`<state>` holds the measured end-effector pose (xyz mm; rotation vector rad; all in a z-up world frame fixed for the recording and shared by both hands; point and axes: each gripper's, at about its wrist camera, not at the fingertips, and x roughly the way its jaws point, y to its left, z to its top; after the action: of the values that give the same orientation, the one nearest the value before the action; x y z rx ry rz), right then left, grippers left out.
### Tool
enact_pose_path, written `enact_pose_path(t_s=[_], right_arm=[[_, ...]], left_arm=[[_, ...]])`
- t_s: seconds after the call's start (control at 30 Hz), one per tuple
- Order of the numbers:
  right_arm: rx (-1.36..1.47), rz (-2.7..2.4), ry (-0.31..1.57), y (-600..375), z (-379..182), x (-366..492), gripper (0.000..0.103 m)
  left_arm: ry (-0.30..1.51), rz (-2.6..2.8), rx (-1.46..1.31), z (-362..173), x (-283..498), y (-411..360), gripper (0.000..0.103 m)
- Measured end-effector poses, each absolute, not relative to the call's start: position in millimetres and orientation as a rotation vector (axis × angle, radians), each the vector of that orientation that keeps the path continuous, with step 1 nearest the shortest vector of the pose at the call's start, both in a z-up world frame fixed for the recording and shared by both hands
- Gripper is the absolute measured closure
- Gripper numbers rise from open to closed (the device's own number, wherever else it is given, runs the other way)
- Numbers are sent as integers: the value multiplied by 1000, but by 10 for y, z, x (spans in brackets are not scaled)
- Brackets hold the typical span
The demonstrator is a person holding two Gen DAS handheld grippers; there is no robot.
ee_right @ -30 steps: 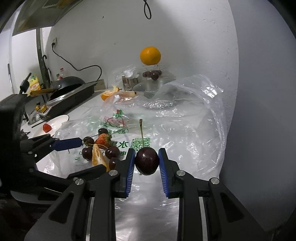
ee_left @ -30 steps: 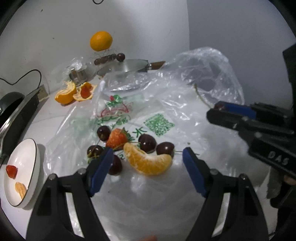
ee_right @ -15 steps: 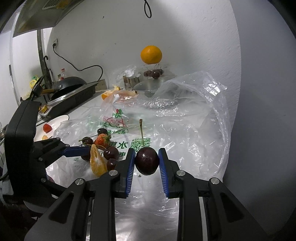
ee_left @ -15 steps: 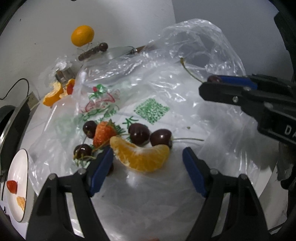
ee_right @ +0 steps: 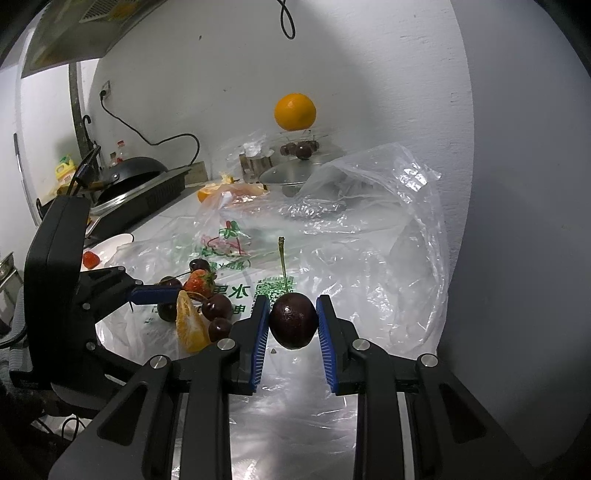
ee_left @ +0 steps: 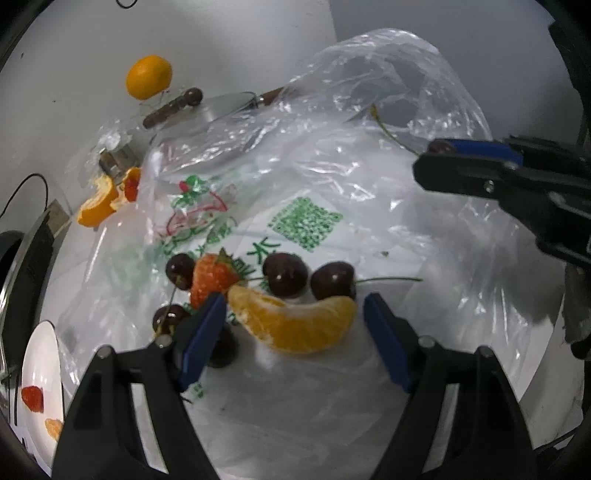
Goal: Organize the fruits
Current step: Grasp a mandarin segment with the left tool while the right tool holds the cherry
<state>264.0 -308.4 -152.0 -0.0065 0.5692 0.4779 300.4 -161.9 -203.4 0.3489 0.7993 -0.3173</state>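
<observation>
Both claws differ: left claw (ee_left: pixel 291 332) (wide open) has closed in around the orange segment (ee_left: pixel 295 321); right claw (ee_right: pixel 291 325) still grips a cherry (ee_right: pixel 292 320).

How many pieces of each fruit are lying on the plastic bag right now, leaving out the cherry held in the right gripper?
Cherries: 5
Strawberry: 1
Orange segment: 1
Total: 7

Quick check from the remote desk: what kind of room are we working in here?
Most likely a home kitchen counter. A black wok sits on a cooktop under what looks like a range hood, a glass pot lid rests by the wall, and fruit lies on a plastic bag.
</observation>
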Motion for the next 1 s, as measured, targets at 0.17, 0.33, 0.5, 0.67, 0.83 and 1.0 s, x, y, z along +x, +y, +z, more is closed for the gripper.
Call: enact_pose_path(t_s=[0.17, 0.33, 0.5, 0.67, 0.83, 1.0], right_arm=[[-11, 477, 568, -3075, -1514, 2631, 76], [-18, 473, 563, -3043, -1485, 2627, 76], [-28, 471, 557, -2986, -1449, 2600, 76], [-39, 472, 545, -2918, -1381, 2559, 76], [-56, 477, 532, -2830, -1294, 2490, 76], [-70, 483, 518, -2734, -1208, 2437, 76]], left_arm=[[809, -328, 343, -2022, 2991, -1582, 42], [803, -330, 333, -1984, 2965, -1530, 43], [789, -335, 319, -1909, 2887, -1487, 43], [761, -346, 300, -1791, 2770, -1446, 43], [735, -345, 280, -1669, 2677, -1363, 43], [703, -333, 258, -1541, 2598, -1282, 43]])
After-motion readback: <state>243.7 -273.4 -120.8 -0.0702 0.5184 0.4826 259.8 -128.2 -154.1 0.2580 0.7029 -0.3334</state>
